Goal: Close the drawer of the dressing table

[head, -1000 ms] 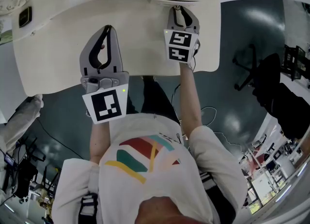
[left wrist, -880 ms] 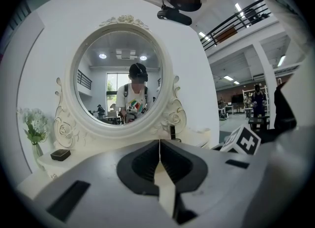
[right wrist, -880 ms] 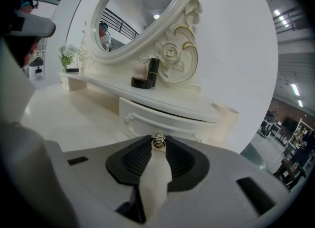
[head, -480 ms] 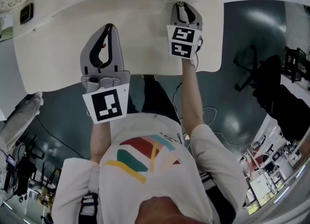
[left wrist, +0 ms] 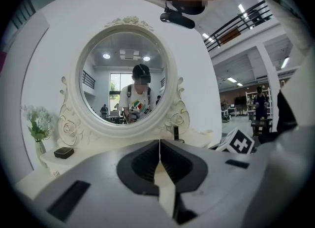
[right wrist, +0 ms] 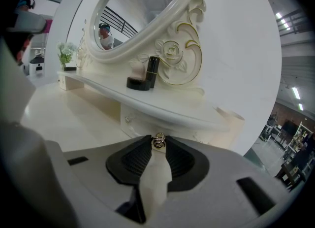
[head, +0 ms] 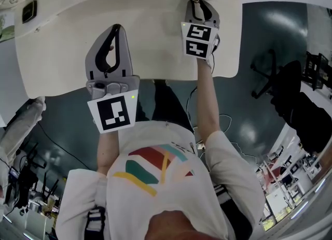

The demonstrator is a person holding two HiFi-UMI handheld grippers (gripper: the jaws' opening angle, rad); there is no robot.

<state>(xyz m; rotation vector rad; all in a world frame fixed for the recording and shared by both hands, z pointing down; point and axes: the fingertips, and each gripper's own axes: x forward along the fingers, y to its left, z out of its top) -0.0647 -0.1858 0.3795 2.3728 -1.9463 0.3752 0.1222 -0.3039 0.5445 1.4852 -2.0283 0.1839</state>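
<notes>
Drawer [right wrist: 139, 122] sits under the shelf [right wrist: 162, 108] at the desk's [head: 155, 42] far right, seemingly almost home. The right gripper [head: 199, 5] pinches its small metal knob [right wrist: 158, 142], which looks rigid but probably slippery, so push squarely. The left gripper [left wrist: 159, 148] hovers clenched and empty.

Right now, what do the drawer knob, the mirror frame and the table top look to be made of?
Drawer knob: probably metal, brass-toned and shiny, with small bright glints.
Mirror frame: carved scrolls and roses in glossy cream with gold lines; painted wood or moulded resin, I cannot tell which.
Table top: smooth cream paint, likely over wood board.
</notes>
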